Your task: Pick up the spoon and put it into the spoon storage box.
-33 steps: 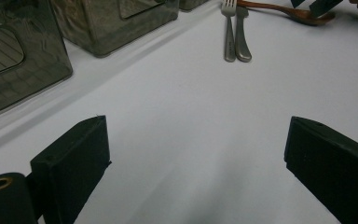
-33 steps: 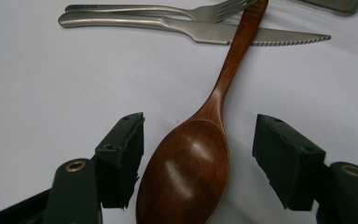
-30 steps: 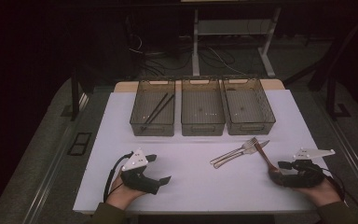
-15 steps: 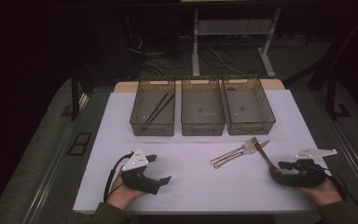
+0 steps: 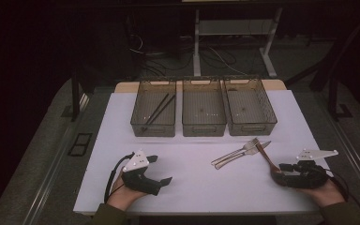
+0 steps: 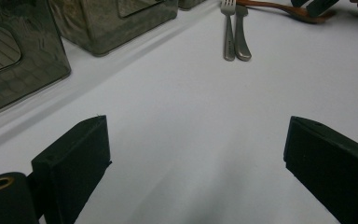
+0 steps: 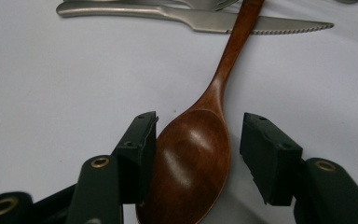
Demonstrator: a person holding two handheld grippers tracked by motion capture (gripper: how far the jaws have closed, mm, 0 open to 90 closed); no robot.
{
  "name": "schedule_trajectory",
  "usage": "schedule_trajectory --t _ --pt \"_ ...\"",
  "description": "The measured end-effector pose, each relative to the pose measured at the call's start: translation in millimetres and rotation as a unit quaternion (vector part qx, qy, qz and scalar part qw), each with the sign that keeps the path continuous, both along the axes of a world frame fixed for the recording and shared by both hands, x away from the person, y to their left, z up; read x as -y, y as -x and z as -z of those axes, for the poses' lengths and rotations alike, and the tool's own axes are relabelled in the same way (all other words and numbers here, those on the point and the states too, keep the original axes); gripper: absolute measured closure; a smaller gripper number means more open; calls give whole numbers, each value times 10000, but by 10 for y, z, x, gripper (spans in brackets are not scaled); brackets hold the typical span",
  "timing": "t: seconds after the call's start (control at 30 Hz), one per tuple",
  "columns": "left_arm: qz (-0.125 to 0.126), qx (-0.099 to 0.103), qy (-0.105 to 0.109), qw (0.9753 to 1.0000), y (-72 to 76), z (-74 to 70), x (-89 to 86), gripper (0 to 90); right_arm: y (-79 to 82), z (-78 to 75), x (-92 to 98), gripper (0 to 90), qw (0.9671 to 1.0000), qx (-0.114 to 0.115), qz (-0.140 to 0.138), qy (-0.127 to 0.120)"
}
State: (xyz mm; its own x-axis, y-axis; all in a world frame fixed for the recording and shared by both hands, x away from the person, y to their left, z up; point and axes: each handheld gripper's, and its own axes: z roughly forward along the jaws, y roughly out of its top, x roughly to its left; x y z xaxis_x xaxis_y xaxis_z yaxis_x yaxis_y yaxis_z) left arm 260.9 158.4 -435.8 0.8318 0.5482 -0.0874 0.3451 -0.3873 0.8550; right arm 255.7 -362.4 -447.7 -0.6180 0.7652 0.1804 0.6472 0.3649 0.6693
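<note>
Right gripper (image 7: 196, 158): jaws apart, straddling the spoon (image 7: 193, 163) bowl; left jaw touching, right jaw clear.
Spoon: flat on table (image 5: 197, 187), handle across knife (image 7: 196, 18).
Left gripper (image 6: 196, 154): spread wide, holding nothing.
High view: chopsticks (image 5: 156, 112) in left bin (image 5: 154, 108).

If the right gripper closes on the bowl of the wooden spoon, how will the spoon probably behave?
The wooden spoon looks stiff and probably light. Its glossy, rounded bowl may slip between the right gripper's fingers. The handle lies across the knife, so lifting could nudge it.
</note>
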Motion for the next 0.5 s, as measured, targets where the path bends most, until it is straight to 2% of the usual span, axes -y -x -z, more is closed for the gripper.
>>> schedule_trajectory --t 0.07,0.27,0.5 --pt "-1 -10 -11 10000 1 -1 0 60 7 3 -28 468 10000 -36 -35 57" --pt "-1 -11 -15 10000 2 1 4 60 26 1 -87 517 9996 57 -123 248" --pt "7 -26 -30 10000 1 4 7 62 29 -6 -109 608 9997 -3 -99 224"
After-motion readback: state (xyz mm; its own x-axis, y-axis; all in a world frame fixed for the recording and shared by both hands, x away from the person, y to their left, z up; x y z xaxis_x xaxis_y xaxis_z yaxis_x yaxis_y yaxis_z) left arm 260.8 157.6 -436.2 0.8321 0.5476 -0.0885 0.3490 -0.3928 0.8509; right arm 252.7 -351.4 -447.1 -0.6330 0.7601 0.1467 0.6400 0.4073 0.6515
